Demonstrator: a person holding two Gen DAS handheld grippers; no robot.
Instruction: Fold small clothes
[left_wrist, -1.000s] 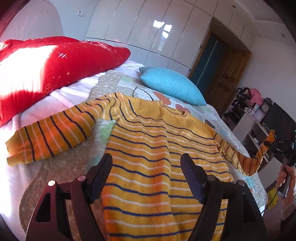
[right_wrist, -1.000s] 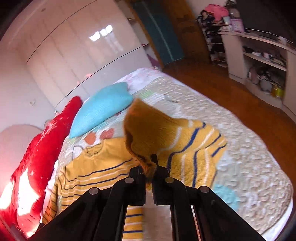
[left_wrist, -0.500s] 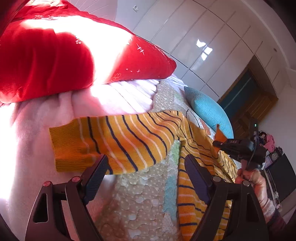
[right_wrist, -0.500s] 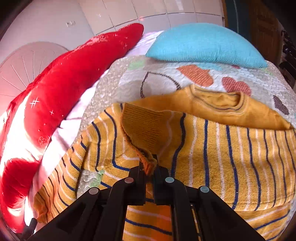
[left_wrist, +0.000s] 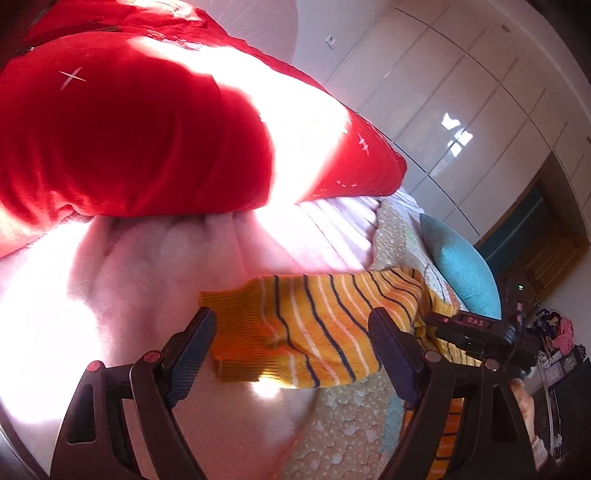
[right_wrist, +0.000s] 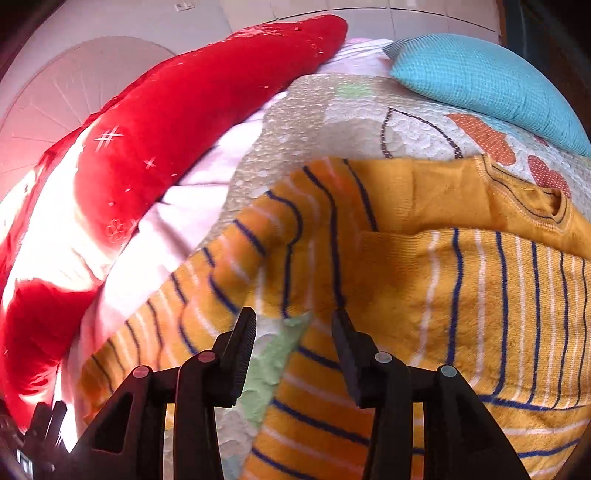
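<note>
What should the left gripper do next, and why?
Probably ease down and close on the sleeve cuff. The left gripper is open with that unfolded sleeve between its fingers, while the other sleeve already lies across the sweater and the right gripper is open.

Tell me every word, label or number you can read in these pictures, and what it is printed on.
"DAS": small letters on the black body of the right gripper, seen from the left wrist view; they are tiny, so the reading is uncertain.
Clock face on the shelf at the right edge: too small to read.
Sweater, red pillow, blue pillow: no text, only stripes and star patterns.
</note>
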